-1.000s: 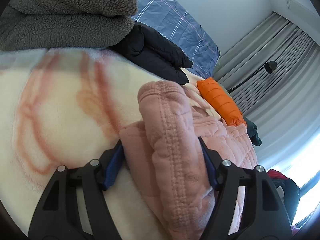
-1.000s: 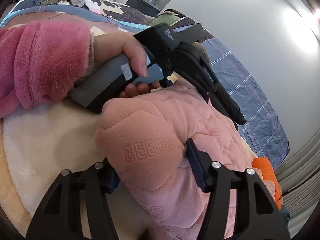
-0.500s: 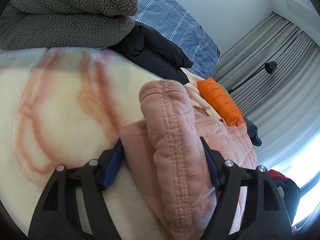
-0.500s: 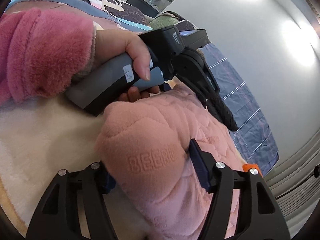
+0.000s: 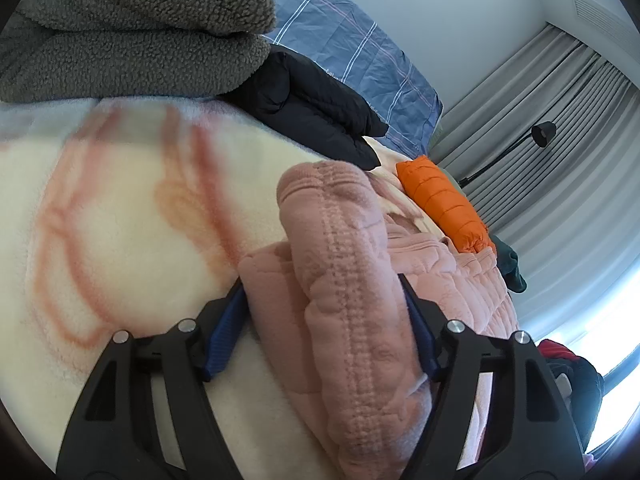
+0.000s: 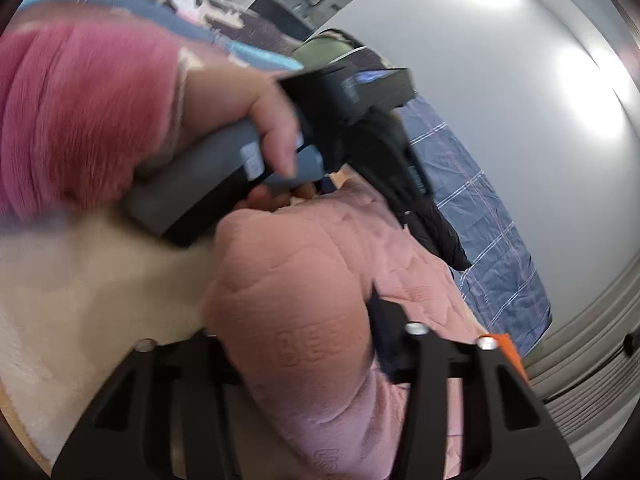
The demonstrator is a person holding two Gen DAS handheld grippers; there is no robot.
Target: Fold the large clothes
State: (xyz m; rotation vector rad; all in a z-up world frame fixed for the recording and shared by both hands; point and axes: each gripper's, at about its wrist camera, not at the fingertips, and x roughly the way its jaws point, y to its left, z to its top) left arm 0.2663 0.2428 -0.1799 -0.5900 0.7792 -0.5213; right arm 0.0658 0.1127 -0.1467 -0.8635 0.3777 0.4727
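A thick pink quilted garment (image 5: 344, 288) lies on a cream blanket (image 5: 120, 220) with orange-red line patterns. My left gripper (image 5: 324, 320) is shut on a bunched, stitched edge of it, blue pads pressing both sides. My right gripper (image 6: 296, 332) is shut on another fold of the same garment (image 6: 304, 304), which bears embossed letters. In the right wrist view the person's hand in a fuzzy pink sleeve (image 6: 80, 112) holds the left gripper's body (image 6: 352, 120) just beyond the fold. That view is blurred.
Folded grey fleece (image 5: 132, 32) lies at the far left, a black jacket (image 5: 316, 108) beside it, and a blue striped pillow (image 5: 352, 48) behind. An orange puffer roll (image 5: 444, 204) and dark green cloth (image 5: 510, 266) lie beyond the garment. Grey curtains (image 5: 560, 140) and a lamp (image 5: 542, 134) stand at right.
The right gripper has moved with its fold, so the view is now blurred and the garment sits lower in frame. The left gripper has held still on its grip.
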